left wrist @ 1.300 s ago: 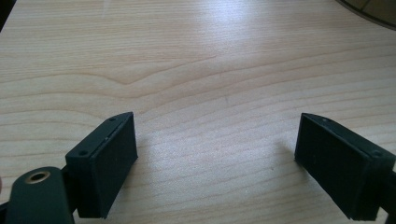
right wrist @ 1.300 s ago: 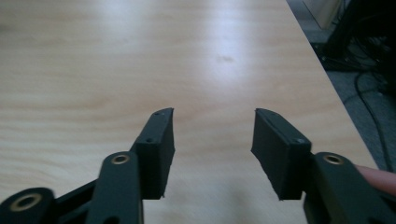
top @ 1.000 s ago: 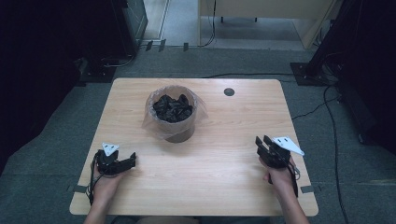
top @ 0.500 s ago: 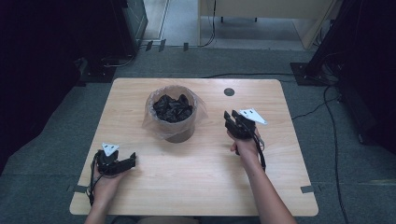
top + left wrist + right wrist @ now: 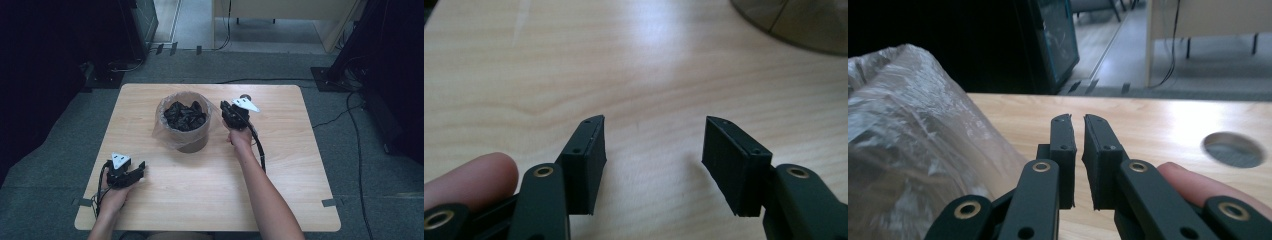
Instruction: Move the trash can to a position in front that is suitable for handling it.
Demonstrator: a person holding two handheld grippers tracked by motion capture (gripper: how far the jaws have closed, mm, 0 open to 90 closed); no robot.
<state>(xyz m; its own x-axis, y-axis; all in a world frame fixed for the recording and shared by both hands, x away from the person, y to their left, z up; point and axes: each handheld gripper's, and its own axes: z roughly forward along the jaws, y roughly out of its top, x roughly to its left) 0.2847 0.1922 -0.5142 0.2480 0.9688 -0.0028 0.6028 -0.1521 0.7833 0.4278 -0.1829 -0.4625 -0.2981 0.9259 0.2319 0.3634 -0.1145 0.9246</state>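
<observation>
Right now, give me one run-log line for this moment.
left gripper: jaws just closing, apart, nothing between | right gripper: jaws just closed, nothing held, beside lined bin | bin: upright, dark scraps inside

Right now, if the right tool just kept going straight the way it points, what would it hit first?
Probably nothing: the right tool points across bare table, passing beside the plastic-lined bin and left of the round hole. Depth is hard to judge.

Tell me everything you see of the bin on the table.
The bin is a small round brown tub standing upright near the table's far middle. A clear plastic liner is folded over its rim and hangs crumpled down the outside. It is full of black scraps. The right tool is close beside it, apparently not touching.
</observation>
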